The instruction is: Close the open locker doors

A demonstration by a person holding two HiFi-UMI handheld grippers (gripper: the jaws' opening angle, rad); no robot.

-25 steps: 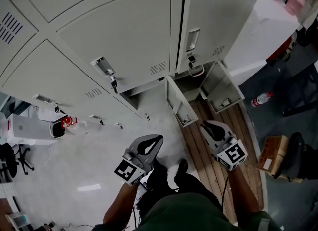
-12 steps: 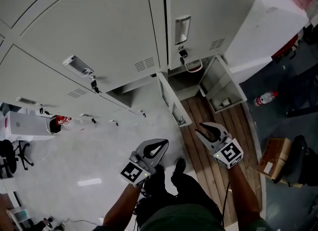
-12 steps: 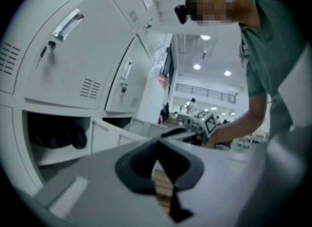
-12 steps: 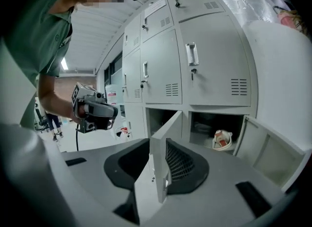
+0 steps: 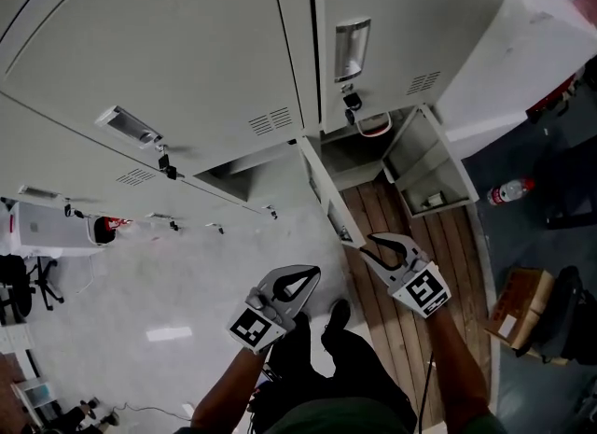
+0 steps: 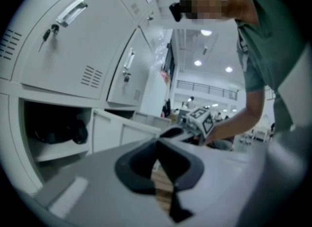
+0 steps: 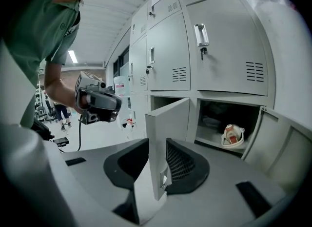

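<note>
**A:** Starting at the left, the left gripper has its jaws pressed together on nothing. It hangs over the pale floor, well apart from any door. Any trouble there?

**B:** Little, I think, since it's idle. The open compartment in its view holds a dark bundle. If that sits proud of the sill, the door would bounce off it. I cannot tell how far forward it lies.

**A:** Then the nearer door, standing out edge-on from the bottom row.

**B:** That's the one in hand. The right gripper has its jaws spread, and in its own view the door's free edge stands between them. Whether the pads touch the metal, I cannot tell.

**A:** So what goes wrong?

**B:** A sideways push with spread jaws could let the edge slide out, or a pad could catch on the small latch tab. A weak swing would probably leave the door unlatched and ajar.

**A:** And at the right?

**B:** The far door hangs wide open, untouched. A red-and-white object sits near the front of its compartment, and closing could pinch it.
</note>
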